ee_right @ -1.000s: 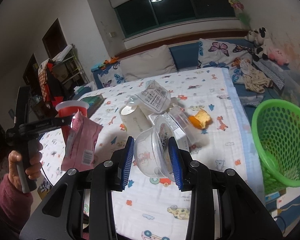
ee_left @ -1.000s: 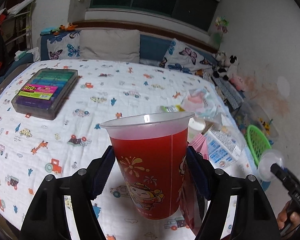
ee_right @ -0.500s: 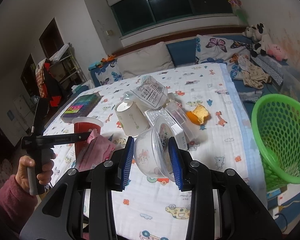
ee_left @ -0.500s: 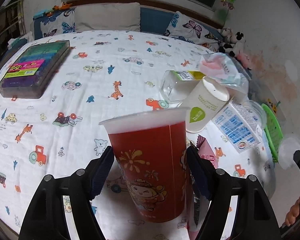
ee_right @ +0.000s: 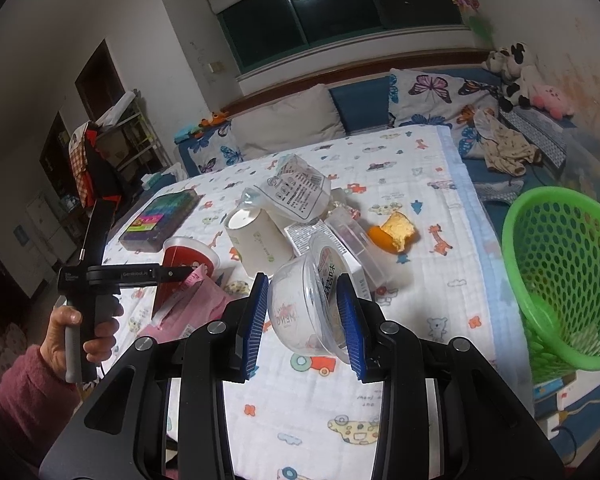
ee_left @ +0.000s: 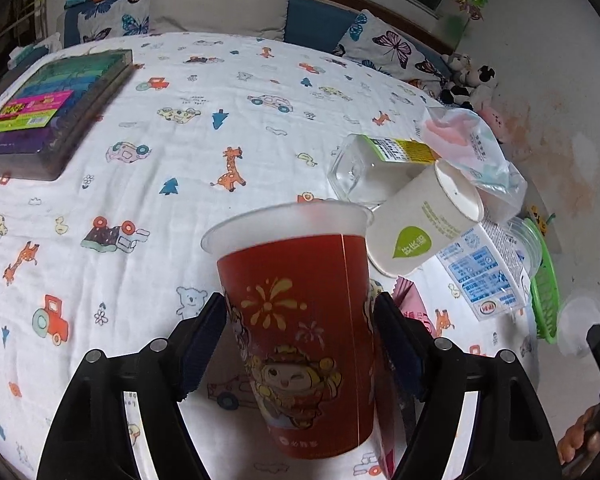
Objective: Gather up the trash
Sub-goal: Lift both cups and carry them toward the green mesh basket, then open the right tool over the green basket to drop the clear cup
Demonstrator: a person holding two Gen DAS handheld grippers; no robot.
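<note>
My left gripper is shut on a red printed plastic cup, with a pink wrapper pressed against its right finger. The cup is low over the bed, next to a tipped white paper cup. In the right wrist view the red cup and pink wrapper sit at the left. My right gripper is shut on a clear plastic bowl held above the bed. A green mesh basket stands off the bed's right side.
On the bed lie a clear bottle, a plastic bag, a blue-printed carton, a clear box and an orange peel. A flat colourful box lies far left. Pillows and plush toys line the back.
My left gripper has come down and forward with the red cup and pink wrapper, close to the white paper cup. My right gripper holds the bowl almost still.
</note>
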